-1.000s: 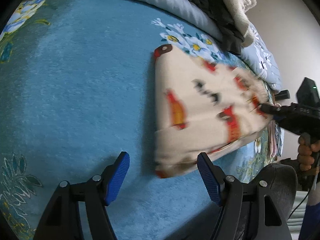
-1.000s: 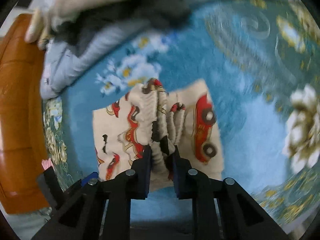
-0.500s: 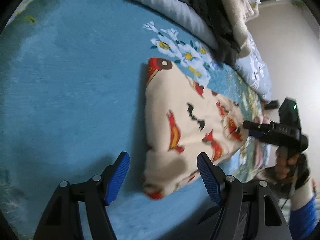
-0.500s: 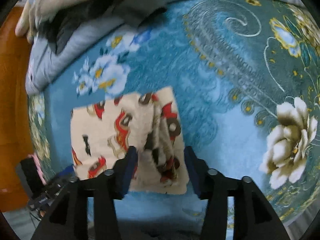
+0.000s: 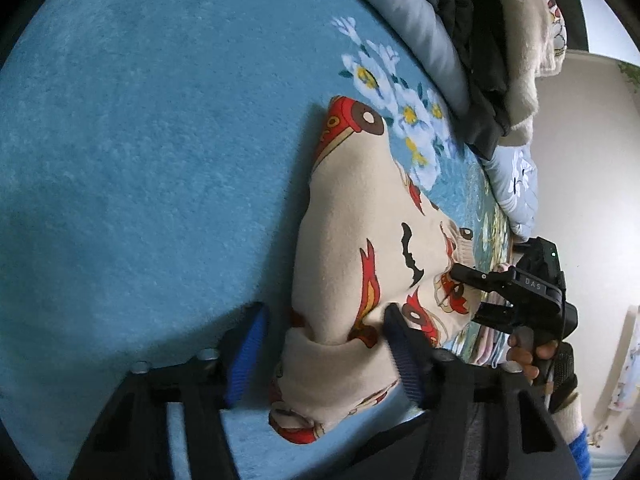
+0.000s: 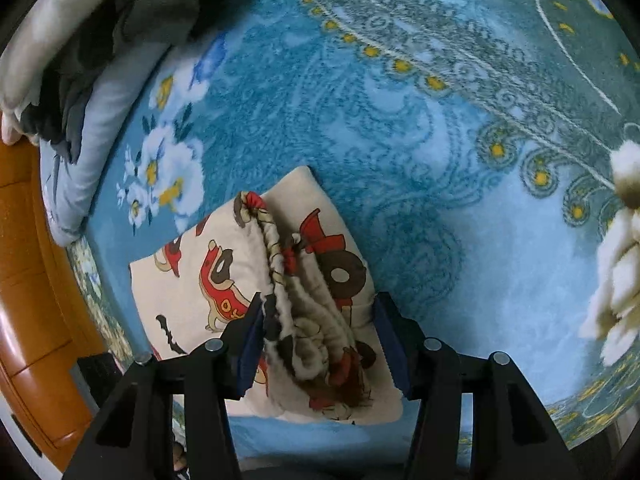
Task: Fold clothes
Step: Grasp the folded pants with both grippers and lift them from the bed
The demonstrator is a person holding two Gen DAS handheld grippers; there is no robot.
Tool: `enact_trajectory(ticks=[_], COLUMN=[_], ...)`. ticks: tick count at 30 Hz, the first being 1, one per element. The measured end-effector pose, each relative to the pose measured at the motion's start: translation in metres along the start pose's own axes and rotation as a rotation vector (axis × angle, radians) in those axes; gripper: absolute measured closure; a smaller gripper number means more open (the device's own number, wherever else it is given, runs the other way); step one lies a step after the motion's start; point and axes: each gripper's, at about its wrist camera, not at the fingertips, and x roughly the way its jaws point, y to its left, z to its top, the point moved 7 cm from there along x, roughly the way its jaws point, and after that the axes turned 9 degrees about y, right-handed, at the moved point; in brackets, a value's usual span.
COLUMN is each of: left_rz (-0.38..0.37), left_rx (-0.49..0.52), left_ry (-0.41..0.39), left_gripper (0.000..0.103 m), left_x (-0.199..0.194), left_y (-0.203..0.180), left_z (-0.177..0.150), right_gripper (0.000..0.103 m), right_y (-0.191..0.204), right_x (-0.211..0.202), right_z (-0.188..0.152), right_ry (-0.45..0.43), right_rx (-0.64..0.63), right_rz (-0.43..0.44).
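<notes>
A folded cream garment printed with red cars (image 5: 360,256) lies on the blue floral blanket (image 5: 140,160). My left gripper (image 5: 326,350) is open, its blue-padded jaws straddling the garment's near end. My right gripper (image 6: 320,336) is open too, jaws either side of the garment's ribbed waistband (image 6: 296,304), which lies bunched on top of the folded garment (image 6: 208,264). The right gripper also shows in the left wrist view (image 5: 516,292) at the garment's far edge.
A pile of grey, dark and cream clothes (image 5: 472,40) lies along the blanket's far side, also in the right wrist view (image 6: 80,40). An orange wooden bed frame (image 6: 24,280) borders the blanket. A pale wall (image 5: 592,160) stands beyond.
My right gripper let go of the waistband and opened wide. My left gripper moved forward until its open jaws straddle the garment's near end.
</notes>
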Motion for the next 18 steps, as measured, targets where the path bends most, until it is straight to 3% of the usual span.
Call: enact_trajectory(ticks=[4, 8, 13, 18], left_rz=[0.054, 0.134, 0.23, 0.277], left_rx=[0.019, 0.118, 0.247, 0.429], left_ry=[0.001, -0.053, -0.122, -0.215], left_gripper=[0.072, 0.083, 0.085, 0.085], left_x=[0.002, -0.01, -0.027, -0.054], left_y=[-0.002, -0.021, -0.046, -0.096], left_z=[-0.002, -0.008, -0.015, -0.026], right_gripper=[0.068, 0.074, 0.076, 0.076], right_y=[0.011, 0.032, 0.043, 0.055], right_x=[-0.006, -0.019, -0.051, -0.092], right_z=[-0.007, -0.02, -0.045, -0.071], right_ry=[-0.036, -0.079, -0.173, -0.293], right_rx=[-0.035, -0.108, -0.133, -0.175], right_rz=[-0.048, -0.088, 0.02, 0.126])
